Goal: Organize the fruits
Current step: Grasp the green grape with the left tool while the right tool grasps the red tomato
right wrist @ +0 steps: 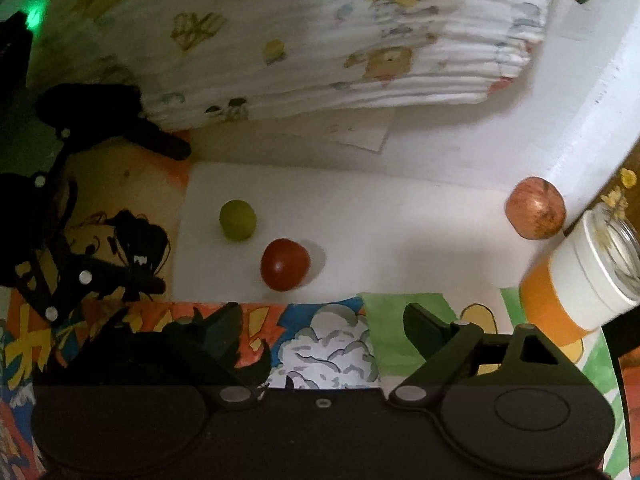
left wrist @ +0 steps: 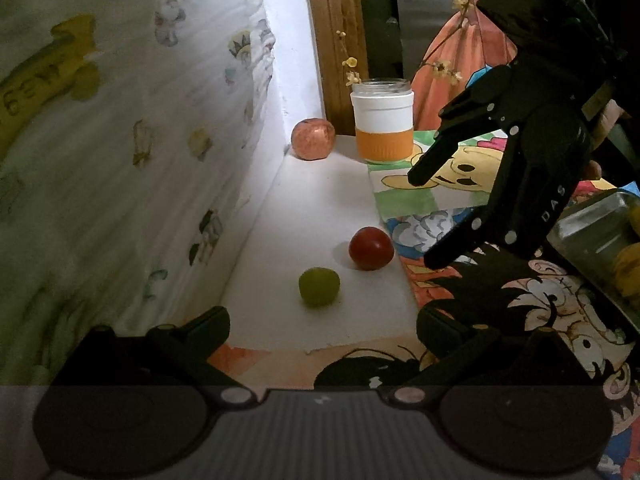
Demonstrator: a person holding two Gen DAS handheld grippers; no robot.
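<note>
A green round fruit (left wrist: 319, 286) and a red tomato (left wrist: 371, 248) lie close together on a white surface; a reddish apple (left wrist: 313, 138) sits farther back by the wall. My left gripper (left wrist: 323, 325) is open and empty just short of the green fruit. My right gripper (left wrist: 420, 218) is open and empty, hovering right of the tomato. In the right wrist view the green fruit (right wrist: 237, 220), tomato (right wrist: 285, 265) and apple (right wrist: 535, 208) show beyond my open right gripper (right wrist: 320, 322); the left gripper (right wrist: 166, 216) is at the left.
A white-and-orange jar (left wrist: 382, 122) with dried flowers stands beside the apple. A metal tray (left wrist: 592, 236) with yellow fruit is at the right edge. Cartoon-printed sheets (left wrist: 480, 312) cover the table. A patterned cloth stack (right wrist: 320, 40) borders the white surface.
</note>
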